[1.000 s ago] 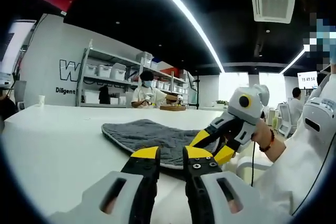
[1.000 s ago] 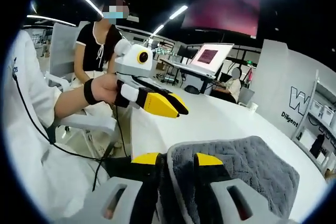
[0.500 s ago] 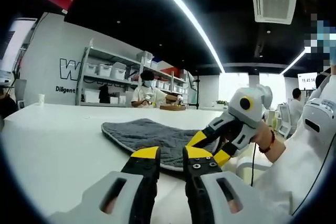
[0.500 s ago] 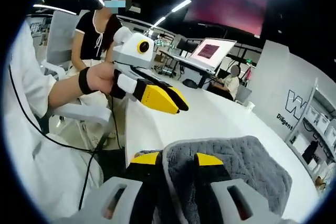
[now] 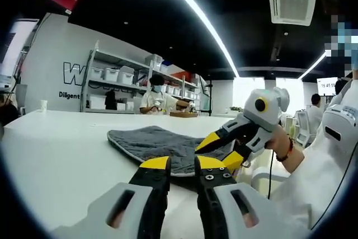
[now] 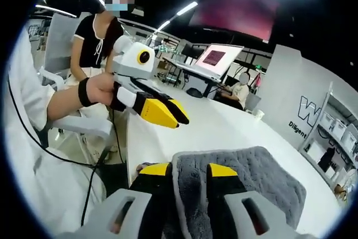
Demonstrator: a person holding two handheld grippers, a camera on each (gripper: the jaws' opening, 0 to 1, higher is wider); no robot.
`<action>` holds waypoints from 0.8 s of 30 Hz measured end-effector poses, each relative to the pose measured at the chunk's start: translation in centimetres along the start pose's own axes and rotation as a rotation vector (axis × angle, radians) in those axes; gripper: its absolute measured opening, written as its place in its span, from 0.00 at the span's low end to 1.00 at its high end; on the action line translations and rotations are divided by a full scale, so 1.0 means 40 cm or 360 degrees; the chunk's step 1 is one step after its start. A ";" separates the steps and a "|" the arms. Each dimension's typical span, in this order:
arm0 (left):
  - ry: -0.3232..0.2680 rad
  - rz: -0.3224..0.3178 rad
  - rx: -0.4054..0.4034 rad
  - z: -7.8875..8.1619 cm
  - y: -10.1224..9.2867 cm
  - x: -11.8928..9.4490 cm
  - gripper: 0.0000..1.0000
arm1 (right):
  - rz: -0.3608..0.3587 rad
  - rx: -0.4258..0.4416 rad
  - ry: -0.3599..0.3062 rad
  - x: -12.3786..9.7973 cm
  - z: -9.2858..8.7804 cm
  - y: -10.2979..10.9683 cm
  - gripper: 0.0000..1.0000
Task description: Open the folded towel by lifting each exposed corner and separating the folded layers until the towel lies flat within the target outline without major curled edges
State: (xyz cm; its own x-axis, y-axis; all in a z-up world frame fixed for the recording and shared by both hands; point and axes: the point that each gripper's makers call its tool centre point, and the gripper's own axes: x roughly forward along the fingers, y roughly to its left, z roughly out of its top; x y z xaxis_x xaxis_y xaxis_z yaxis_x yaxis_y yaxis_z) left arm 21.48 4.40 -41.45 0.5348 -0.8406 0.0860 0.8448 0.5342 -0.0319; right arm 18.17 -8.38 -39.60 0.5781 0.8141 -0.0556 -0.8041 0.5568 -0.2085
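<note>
A grey towel (image 5: 156, 141) lies folded on the white table (image 5: 61, 155). In the right gripper view its near corner (image 6: 193, 186) stands up between my right gripper's (image 6: 187, 172) yellow-tipped jaws, which are shut on it. The left gripper view shows that right gripper (image 5: 215, 152) coming in from the right, gripping the towel's near right corner a little above the table. My left gripper (image 5: 183, 165) hovers just short of the towel's near edge, jaws together and empty. In the right gripper view a hand holds the left gripper (image 6: 182, 120) above the table, left of the towel (image 6: 251, 177).
Shelves with white boxes (image 5: 117, 76) and a person (image 5: 156, 96) stand beyond the table's far side. A paper cup (image 5: 43, 106) sits at the far left edge. An open laptop (image 6: 215, 60) rests on the table, and a seated person (image 6: 98, 43) is beside it.
My right gripper has risen slightly with the towel's corner still in it. The left gripper has hardly moved.
</note>
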 end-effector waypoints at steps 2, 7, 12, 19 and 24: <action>0.0004 0.0004 0.0014 0.003 0.002 -0.003 0.15 | 0.0013 -0.0021 0.0048 0.013 -0.014 0.012 0.20; 0.0014 0.0008 0.0014 0.002 0.007 -0.009 0.15 | 0.0035 -0.0037 0.0050 0.023 -0.007 0.022 0.19; 0.0011 0.0016 0.0024 0.008 0.010 -0.014 0.15 | 0.0084 -0.0059 0.0088 0.048 -0.013 0.041 0.19; 0.0045 0.0003 0.0013 0.003 0.008 -0.018 0.15 | 0.0172 -0.0091 0.0122 0.095 -0.016 0.078 0.19; 0.0064 0.0006 -0.0005 -0.001 0.013 -0.022 0.15 | 0.0243 -0.0105 0.0197 0.146 -0.046 0.110 0.17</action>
State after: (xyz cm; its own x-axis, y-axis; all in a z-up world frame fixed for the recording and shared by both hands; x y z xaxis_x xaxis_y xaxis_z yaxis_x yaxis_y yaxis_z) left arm 21.44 5.39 -41.59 0.5383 -0.8415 0.0460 0.8427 0.5372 -0.0355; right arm 18.25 -1.48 -42.66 0.4660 0.8594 -0.2104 -0.8752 0.4130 -0.2518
